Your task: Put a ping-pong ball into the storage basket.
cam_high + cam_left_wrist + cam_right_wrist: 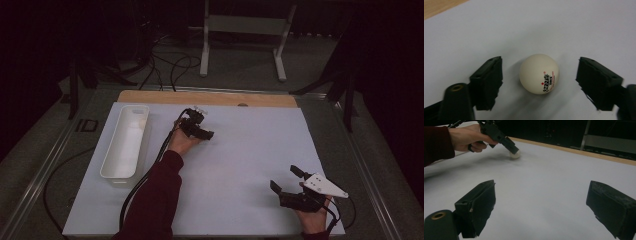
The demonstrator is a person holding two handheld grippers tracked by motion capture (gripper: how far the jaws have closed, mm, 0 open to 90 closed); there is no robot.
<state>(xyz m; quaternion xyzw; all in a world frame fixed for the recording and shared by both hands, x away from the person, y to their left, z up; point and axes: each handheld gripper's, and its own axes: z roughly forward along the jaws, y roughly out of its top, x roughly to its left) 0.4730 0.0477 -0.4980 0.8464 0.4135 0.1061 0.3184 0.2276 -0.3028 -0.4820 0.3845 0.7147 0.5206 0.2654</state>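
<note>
The ball (539, 73) sits btwn the left gripper (539, 82) jaws, not touched, w/ gaps both sides. Right gripper (541, 207) is wide open, nothing in it.

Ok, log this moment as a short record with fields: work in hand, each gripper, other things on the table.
work in hand: picking up the ping-pong ball
left gripper: around the ball, a gap on each side, pads not touching it
right gripper: open, nothing between the jaws, near the table's front edge
ball: white, red star and print, resting on the white mat
tray: white, oblong, on the mat's left side, looks empty
</note>
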